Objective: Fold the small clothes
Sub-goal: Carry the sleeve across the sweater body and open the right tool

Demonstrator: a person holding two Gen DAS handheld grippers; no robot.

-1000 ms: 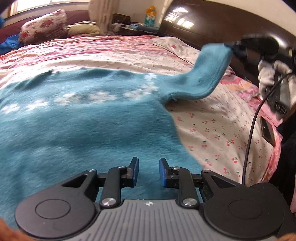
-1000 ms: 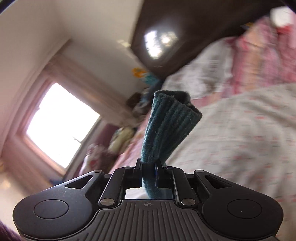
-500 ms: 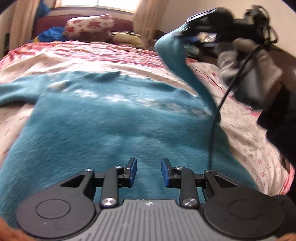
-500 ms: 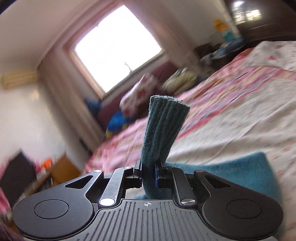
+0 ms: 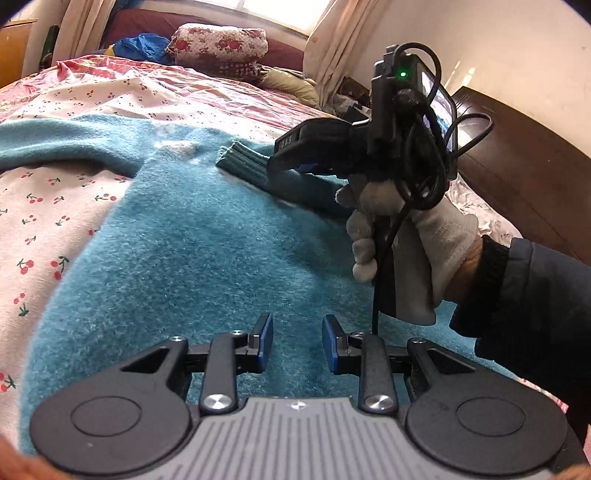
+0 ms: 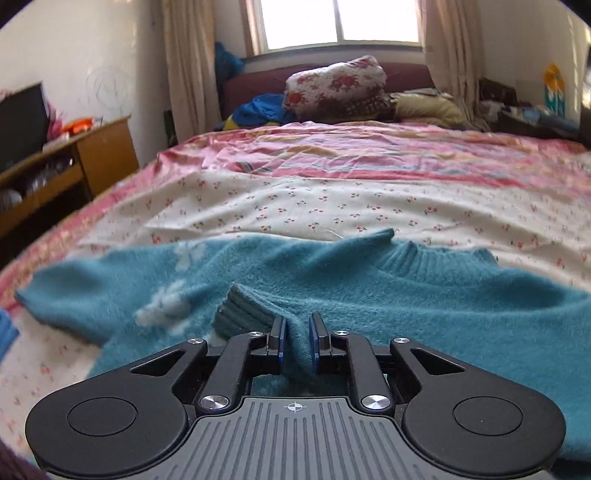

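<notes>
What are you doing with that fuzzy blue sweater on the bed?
A person is folding a teal sweater spread flat on the cherry-print bedsheet, holding a gripper in each hand. The right gripper has the sweater's sleeve between its fingers and has laid it across the sweater's body; its jaws are opening, so the sleeve is likely about to be let go. The left gripper is open and empty above the sweater's lower part. The other sleeve lies stretched out to the side, not yet folded.

Two low wrist views close over one teal sweater [image 5: 207,236], both toward the window [image 6: 340,18].
</notes>
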